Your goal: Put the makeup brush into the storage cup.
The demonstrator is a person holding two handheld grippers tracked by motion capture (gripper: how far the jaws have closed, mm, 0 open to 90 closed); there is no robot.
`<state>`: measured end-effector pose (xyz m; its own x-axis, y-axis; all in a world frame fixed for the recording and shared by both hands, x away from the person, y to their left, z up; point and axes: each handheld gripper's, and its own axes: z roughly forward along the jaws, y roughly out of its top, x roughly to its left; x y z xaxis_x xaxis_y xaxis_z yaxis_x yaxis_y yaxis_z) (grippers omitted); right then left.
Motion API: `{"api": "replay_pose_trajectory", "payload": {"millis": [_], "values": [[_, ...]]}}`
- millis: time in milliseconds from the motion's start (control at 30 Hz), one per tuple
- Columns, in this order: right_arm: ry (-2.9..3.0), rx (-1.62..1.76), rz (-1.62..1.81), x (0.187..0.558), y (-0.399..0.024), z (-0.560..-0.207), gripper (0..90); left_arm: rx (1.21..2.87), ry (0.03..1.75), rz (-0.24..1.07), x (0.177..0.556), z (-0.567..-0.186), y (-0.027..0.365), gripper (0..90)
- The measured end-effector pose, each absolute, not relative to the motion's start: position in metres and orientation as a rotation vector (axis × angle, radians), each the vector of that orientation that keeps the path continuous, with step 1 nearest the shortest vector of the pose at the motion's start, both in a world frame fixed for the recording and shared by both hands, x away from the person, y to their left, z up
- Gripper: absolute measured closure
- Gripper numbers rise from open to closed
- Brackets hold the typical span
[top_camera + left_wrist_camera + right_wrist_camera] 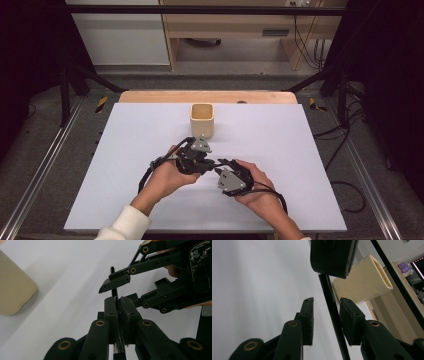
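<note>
Two grippers meet mid-frame: the left gripper clamps a thin black rod, the right gripper stands open around it, handover unfinished, beige cup waiting.

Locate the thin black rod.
The thin black rod is clamped in the left gripper mid-table, running between the right gripper's open jaws, near the beige cup.
</note>
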<state>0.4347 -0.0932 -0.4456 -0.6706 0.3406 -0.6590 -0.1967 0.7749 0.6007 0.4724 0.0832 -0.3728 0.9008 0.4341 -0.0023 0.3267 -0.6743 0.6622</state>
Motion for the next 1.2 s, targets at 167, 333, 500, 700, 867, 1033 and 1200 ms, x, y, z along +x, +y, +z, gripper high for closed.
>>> {"api": "replay_pose_trajectory", "payload": {"millis": [167, 333, 500, 700, 867, 1033, 1200], "values": [[2.159, 0.109, 0.858, 0.433, -0.091, -0.446, 78.0, 2.359, 0.557, 0.198, 0.472, -0.374, 0.084, 83.7], [2.171, 0.089, 0.853, 0.433, -0.092, -0.447, 82.3, 2.333, 0.576, 0.189, 0.473, -0.374, 0.086, 83.5], [2.184, 0.093, 0.858, 0.432, -0.091, -0.450, 83.1, 2.270, 0.603, 0.214, 0.474, -0.369, 0.092, 81.6], [2.187, 0.093, 0.855, 0.431, -0.094, -0.454, 83.2, 2.236, 0.629, 0.268, 0.477, -0.366, 0.102, 74.1], [2.189, 0.103, 0.864, 0.430, -0.097, -0.456, 83.2, 2.164, 0.655, 0.325, 0.479, -0.367, 0.107, 60.1], [2.188, 0.112, 0.867, 0.430, -0.099, -0.461, 83.2, 2.113, 0.710, 0.420, 0.481, -0.369, 0.114, 51.7], [2.176, 0.123, 0.870, 0.430, -0.101, -0.463, 83.2, 2.113, 0.719, 0.484, 0.481, -0.371, 0.116, 45.3]]}}
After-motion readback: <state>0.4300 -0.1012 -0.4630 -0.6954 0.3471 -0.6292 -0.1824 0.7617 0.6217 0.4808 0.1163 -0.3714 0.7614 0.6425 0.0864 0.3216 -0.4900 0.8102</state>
